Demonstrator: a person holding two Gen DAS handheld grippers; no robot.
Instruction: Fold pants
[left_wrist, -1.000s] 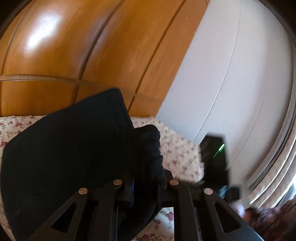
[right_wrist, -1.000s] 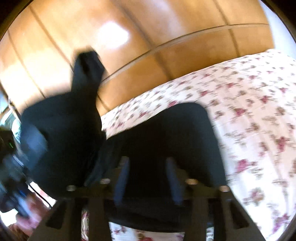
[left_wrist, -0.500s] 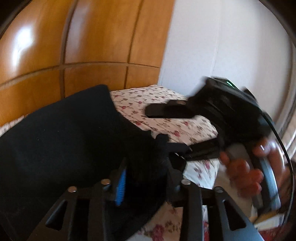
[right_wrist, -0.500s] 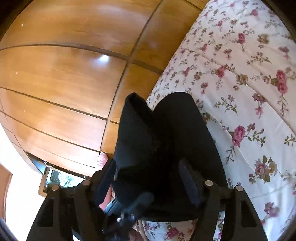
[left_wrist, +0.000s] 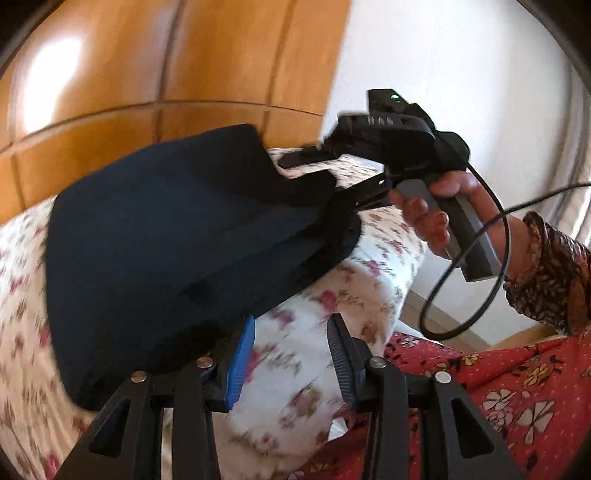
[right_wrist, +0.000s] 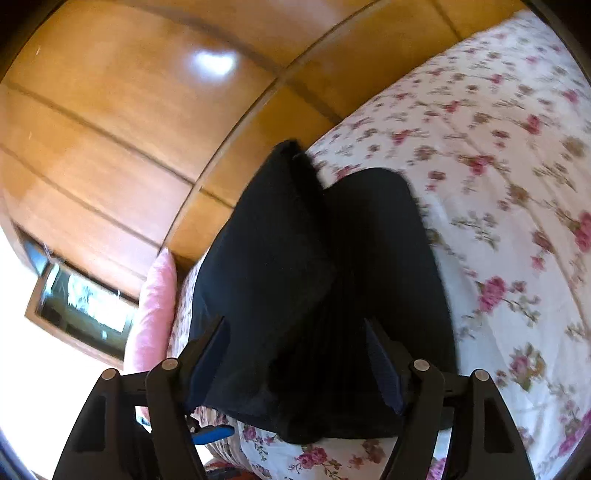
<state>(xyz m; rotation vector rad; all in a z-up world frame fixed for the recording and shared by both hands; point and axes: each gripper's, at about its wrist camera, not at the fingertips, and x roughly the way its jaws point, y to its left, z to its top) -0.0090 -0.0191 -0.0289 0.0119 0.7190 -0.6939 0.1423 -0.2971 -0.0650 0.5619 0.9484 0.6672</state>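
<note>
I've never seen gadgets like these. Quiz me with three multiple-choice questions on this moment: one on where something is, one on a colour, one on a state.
1. Where do the pants lie?
A. On a wooden floor
B. On the floral bedspread
C. Over a chair back

2. What colour are the pants?
A. Red
B. White
C. Very dark, near black

3. How do the left tongs stand?
A. Open, holding nothing
B. Shut on the pants
C. Shut on a pillow

Answers:
1 B: the pants rest on the floral bedspread.
2 C: the cloth looks almost black in both views.
3 A: the left tongs have their two fingers apart, with only bedspread showing between them.
</note>
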